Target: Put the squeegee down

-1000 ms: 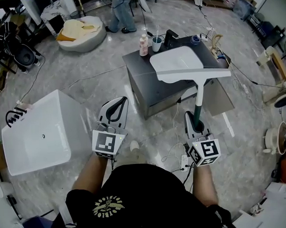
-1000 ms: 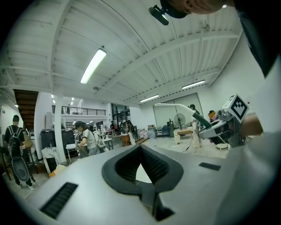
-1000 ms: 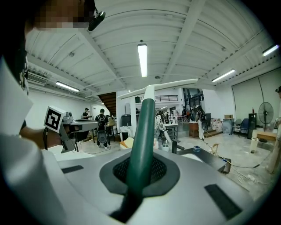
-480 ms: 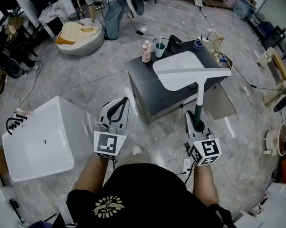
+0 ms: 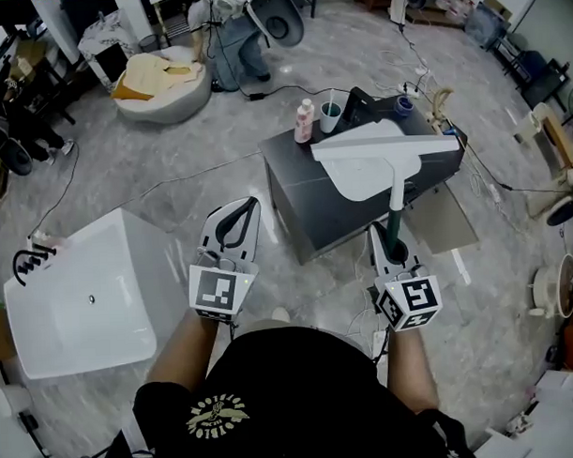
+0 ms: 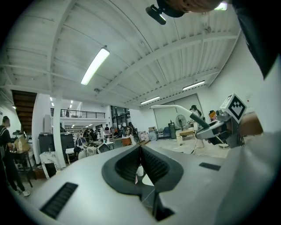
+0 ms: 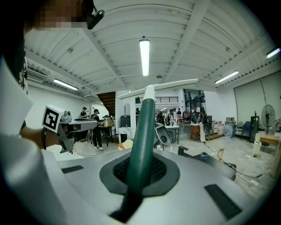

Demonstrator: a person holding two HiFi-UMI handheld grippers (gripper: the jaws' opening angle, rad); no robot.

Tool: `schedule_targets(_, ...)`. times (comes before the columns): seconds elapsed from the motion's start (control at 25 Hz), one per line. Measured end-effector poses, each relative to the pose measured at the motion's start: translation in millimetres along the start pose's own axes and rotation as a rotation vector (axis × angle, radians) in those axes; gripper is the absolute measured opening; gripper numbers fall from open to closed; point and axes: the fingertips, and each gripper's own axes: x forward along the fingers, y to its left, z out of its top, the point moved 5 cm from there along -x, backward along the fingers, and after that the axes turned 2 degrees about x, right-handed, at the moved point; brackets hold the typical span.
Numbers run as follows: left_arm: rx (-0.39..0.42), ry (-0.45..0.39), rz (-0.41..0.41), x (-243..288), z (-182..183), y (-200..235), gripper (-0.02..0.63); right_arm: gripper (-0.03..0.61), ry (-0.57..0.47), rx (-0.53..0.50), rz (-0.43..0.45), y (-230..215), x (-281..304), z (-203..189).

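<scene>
Over at nine o'clock in the head view, a white washbasin (image 5: pixel 82 296) sits on the marble floor (image 5: pixel 200 161). Just left of centre, the left gripper (image 5: pixel 241 208) points toward twelve o'clock, its jaws pressed together on nothing. Right of centre, the right gripper (image 5: pixel 388 237) pinches the green handle of the squeegee (image 5: pixel 395 187), held up off any surface. Its shaft runs toward twelve o'clock, and its white blade spans crosswise above the dark vanity cabinet (image 5: pixel 309 199) at one o'clock. A bottle (image 5: pixel 304 121) and a cup (image 5: pixel 330 116) stand on the cabinet's far edge.
</scene>
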Motion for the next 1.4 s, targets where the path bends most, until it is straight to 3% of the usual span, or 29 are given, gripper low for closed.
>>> schedule_targets(0.52, -0.008, 0.003, -0.047, 19.0, -10.6, 5.8, 0.023, 0.028, 0.056, 0.025, 0.018, 0.9, 22.3, -12.0)
schedule_targets(1.16, 0.011, 0.034, 0.044, 77.4, -15.2, 24.1, 0.023, 0.028, 0.209, 0.052, 0.120, -51.3, 101.7, -62.7)
schedule_targets(1.4, -0.020, 0.071, 0.064, 100.8, -30.8, 24.4, 0.023, 0.028, 0.260, 0.088, 0.148, -72.0, 128.7, -83.9)
